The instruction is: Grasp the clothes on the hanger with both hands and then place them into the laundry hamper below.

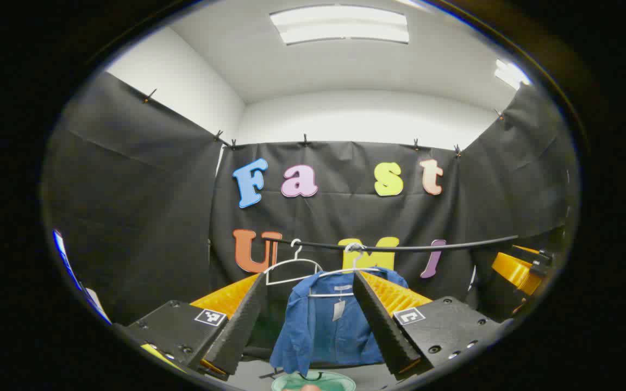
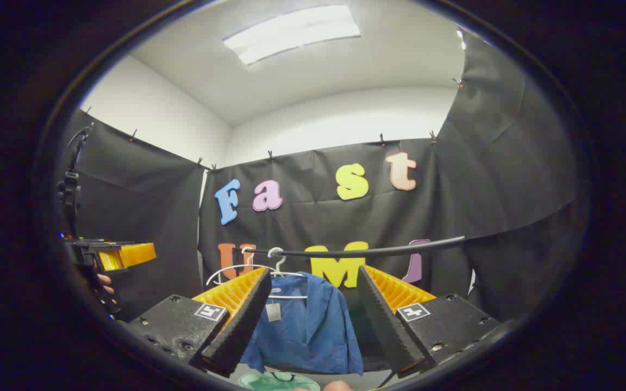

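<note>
You are holding both hand-held grippers spread wide and empty, the left hand-held gripper (image 1: 313, 326) and the right hand-held gripper (image 2: 313, 320) each framing the blue shirt (image 1: 326, 326) between its fingers, likely lining up a two-sided grasp. Just below them the green laundry hamper (image 1: 313, 382) is waiting under the shirt. Beyond, the shirt is hanging on a white hanger (image 1: 340, 271) from the black rail (image 1: 427, 248), beside an empty hanger (image 1: 291, 269).
</note>
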### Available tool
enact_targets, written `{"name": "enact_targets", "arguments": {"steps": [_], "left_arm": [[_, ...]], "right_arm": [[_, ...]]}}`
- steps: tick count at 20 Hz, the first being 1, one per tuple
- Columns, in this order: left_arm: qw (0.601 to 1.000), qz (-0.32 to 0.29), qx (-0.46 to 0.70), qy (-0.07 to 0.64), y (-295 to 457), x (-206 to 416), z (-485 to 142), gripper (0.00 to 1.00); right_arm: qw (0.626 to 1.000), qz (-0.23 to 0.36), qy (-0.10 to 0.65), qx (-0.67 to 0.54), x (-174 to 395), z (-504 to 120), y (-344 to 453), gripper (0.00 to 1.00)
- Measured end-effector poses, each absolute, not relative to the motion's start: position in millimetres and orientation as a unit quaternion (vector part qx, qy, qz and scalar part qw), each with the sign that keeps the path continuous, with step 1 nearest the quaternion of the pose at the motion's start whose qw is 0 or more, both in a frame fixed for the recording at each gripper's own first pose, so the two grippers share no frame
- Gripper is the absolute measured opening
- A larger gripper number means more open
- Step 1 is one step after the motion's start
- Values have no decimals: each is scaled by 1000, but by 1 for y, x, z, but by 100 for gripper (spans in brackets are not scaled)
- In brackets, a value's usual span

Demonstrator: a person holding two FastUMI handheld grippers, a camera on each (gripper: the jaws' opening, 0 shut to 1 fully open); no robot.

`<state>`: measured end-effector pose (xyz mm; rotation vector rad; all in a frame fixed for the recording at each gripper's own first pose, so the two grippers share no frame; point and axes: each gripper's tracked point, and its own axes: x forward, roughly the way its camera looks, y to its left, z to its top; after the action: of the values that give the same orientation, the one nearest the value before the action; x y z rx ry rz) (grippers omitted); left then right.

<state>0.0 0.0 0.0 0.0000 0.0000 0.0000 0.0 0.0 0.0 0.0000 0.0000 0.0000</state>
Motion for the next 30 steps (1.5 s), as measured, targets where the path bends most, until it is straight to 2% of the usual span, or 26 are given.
{"name": "enact_targets", "arguments": {"steps": [6,7,9,18,30], "left_arm": [[1000,-11,15,-2,6,29,-8,100],[1000,-15,22,-2,10,33,-10,96],[999,-24,36,-4,18,42,-13,100],[998,-54,21,-6,50,70,-40,100],[994,-98,8,55,56,110,-111,100]], "right_arm": [[1000,-20,6,4,29,-20,-4,100],[1000,-23,7,2,34,-23,-2,99],[999,-38,6,2,41,-32,0,99],[996,-84,36,-4,70,-81,30,100],[981,-165,90,-56,104,-133,50,100]]}}
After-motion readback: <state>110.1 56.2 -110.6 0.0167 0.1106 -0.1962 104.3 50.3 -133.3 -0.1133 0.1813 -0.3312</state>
